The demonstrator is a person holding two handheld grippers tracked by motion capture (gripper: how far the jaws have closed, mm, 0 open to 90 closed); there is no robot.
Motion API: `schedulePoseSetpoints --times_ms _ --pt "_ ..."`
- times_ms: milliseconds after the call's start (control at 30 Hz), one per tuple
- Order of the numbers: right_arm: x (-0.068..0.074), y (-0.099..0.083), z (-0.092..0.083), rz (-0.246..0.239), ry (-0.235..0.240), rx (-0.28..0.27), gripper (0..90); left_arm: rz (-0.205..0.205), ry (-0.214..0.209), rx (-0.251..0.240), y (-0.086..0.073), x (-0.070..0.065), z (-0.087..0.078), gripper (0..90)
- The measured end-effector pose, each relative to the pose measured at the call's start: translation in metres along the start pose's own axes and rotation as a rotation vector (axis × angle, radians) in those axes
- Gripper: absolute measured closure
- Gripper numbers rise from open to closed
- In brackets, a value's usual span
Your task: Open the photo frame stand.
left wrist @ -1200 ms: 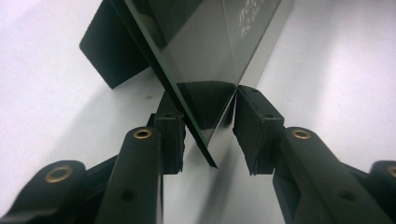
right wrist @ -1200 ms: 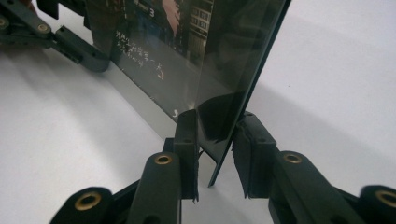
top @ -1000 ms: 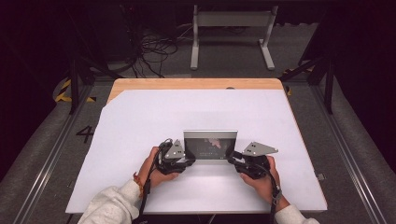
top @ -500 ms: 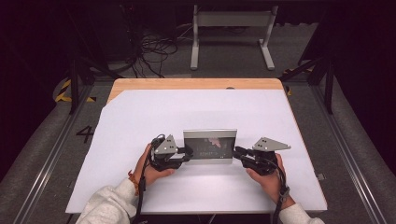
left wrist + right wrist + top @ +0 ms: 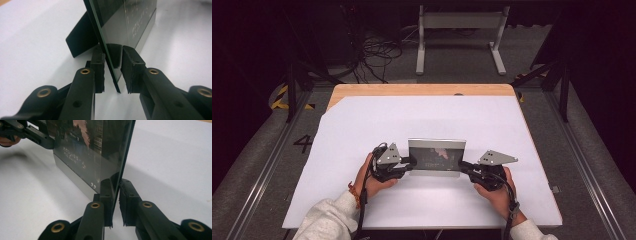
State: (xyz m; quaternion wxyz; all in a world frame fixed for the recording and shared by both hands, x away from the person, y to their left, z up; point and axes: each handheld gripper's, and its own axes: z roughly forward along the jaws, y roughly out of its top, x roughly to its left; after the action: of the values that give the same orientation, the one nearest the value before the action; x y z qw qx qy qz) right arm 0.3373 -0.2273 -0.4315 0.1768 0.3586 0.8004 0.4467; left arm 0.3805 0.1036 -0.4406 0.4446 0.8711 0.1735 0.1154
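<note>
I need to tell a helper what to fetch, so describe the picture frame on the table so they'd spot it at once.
On the white-covered table, look at the near middle, between the person's two hands. There stands an upright rectangular glass picture frame with a dark photo, a silver strip below it and a black back stand; it is the sole standing object.

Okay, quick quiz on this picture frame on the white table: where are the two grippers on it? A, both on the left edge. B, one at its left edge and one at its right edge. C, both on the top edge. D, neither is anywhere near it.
B: in the high view the left gripper sits at the left edge of the picture frame and the right gripper at its right edge, each with its jaws astride the glass.
</note>
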Motion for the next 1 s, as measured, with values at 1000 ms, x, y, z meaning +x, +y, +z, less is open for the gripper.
schedulePoseSetpoints --times_ms 1000 --pt "0.0091 -0.0014 -0.0016 -0.102 -0.043 0.032 83.3 0.009 0.06 0.028 -0.0009 0.0008 -0.0037 72.3"
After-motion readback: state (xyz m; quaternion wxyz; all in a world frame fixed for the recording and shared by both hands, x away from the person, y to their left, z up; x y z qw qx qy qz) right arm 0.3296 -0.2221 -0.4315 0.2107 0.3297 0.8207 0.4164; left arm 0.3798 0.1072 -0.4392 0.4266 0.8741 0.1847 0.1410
